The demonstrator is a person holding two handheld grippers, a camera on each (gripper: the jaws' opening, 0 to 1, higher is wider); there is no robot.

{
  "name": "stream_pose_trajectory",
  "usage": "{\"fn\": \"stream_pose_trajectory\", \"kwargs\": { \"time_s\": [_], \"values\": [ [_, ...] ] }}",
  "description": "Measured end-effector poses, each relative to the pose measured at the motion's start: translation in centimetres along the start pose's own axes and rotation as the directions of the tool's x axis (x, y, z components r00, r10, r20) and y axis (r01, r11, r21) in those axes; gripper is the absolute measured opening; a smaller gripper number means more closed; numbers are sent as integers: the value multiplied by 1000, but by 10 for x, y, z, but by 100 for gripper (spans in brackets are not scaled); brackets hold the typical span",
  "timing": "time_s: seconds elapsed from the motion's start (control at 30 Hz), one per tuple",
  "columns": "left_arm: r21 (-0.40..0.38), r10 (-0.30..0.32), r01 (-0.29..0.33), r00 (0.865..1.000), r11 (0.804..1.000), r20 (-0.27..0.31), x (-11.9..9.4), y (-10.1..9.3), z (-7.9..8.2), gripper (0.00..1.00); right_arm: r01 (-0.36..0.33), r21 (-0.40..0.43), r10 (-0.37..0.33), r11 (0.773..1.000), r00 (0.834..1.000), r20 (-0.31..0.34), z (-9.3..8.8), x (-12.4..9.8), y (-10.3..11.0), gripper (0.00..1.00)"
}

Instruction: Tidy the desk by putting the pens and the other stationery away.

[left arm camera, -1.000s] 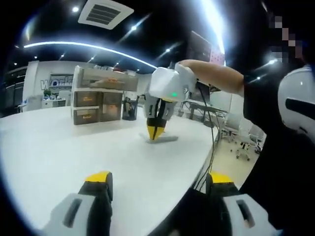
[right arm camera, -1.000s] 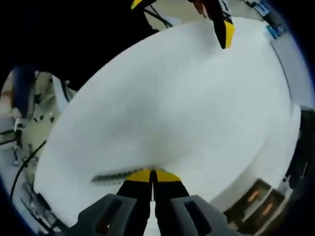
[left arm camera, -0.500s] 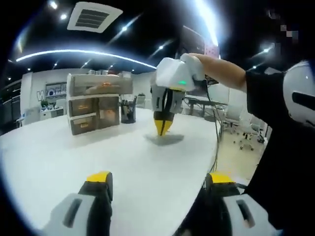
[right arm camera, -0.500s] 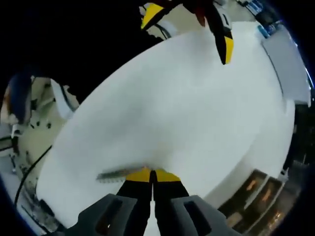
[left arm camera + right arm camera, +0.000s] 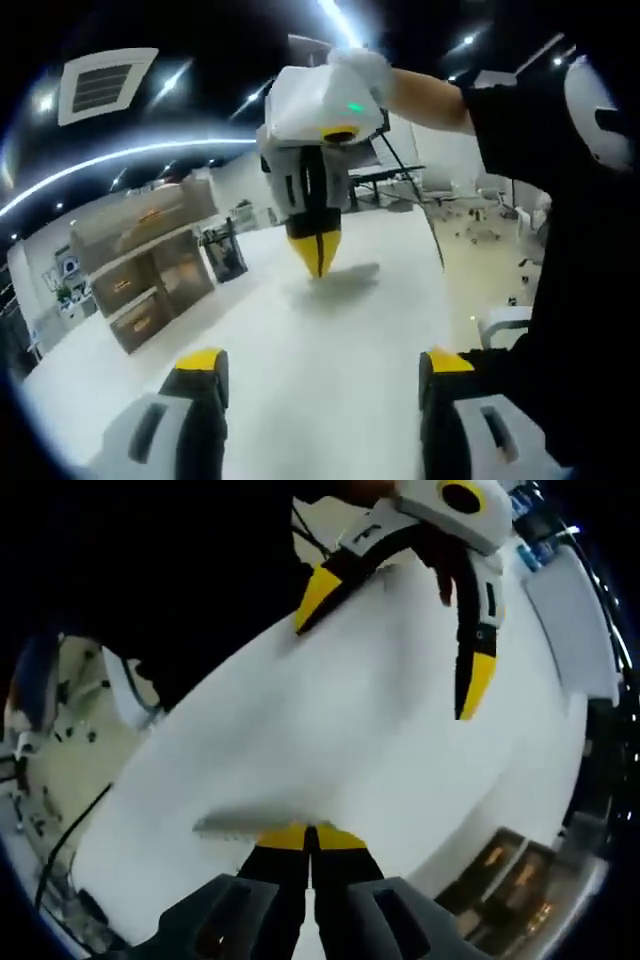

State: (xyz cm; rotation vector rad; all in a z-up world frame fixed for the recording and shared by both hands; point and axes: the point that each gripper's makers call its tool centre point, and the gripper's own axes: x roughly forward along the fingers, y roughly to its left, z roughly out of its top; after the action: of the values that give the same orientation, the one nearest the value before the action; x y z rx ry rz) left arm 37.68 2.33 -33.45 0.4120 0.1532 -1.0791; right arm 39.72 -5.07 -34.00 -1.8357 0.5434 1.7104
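My right gripper (image 5: 318, 252) hangs above the white desk (image 5: 330, 350), its yellow-tipped jaws shut. In the right gripper view my right gripper (image 5: 308, 832) is shut on a thin grey ruler-like strip (image 5: 232, 822) that sticks out sideways from the tips. A blurred grey smear (image 5: 350, 273) lies just under those tips; I cannot tell whether it is the strip or its shadow. My left gripper (image 5: 320, 365) stands open near the desk's edge with nothing between its jaws. From the right gripper view, my left gripper (image 5: 392, 648) hovers over the desk (image 5: 350, 740).
A stack of brown-fronted drawers (image 5: 140, 275) stands at the far left with a dark pen cup (image 5: 225, 255) beside it; the drawers (image 5: 505, 865) also show low right. A person's arm and dark clothes (image 5: 560, 200) are at the right. Office chairs (image 5: 480, 225) stand beyond the desk's edge.
My right gripper has risen off the desk, still shut on the strip. Both views have tilted, and my left gripper now looms larger in the right gripper view.
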Motion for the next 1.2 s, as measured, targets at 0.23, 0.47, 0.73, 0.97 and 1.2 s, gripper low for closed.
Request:
{"fn": "stream_pose_trajectory", "kwargs": {
  "time_s": [0.23, 0.47, 0.73, 0.97, 1.2],
  "values": [
    [85, -30, 30, 1000, 996, 8, 20, 1, 10, 77, 16, -18, -16, 1000, 1000, 19, 12, -7, -1, 0],
    [284, -36, 37, 999, 958, -10, 43, 6, 15, 77, 19, -51, -18, 999, 999, 29, 28, -11, 0, 0],
    [596, -74, 16, 995, 803, 73, 61, -2, 29, 66, 25, -84, -20, 996, 998, 51, 44, -11, 0, 0],
    [718, -74, 11, 996, 696, 57, 67, -2, 23, 46, 27, -108, -21, 994, 998, 51, 49, -11, -1, 0],
    [767, -56, 18, 998, 641, 24, 72, 4, 14, 27, 36, -121, -28, 992, 998, 63, 56, -12, -1, 0]
  ]
}}
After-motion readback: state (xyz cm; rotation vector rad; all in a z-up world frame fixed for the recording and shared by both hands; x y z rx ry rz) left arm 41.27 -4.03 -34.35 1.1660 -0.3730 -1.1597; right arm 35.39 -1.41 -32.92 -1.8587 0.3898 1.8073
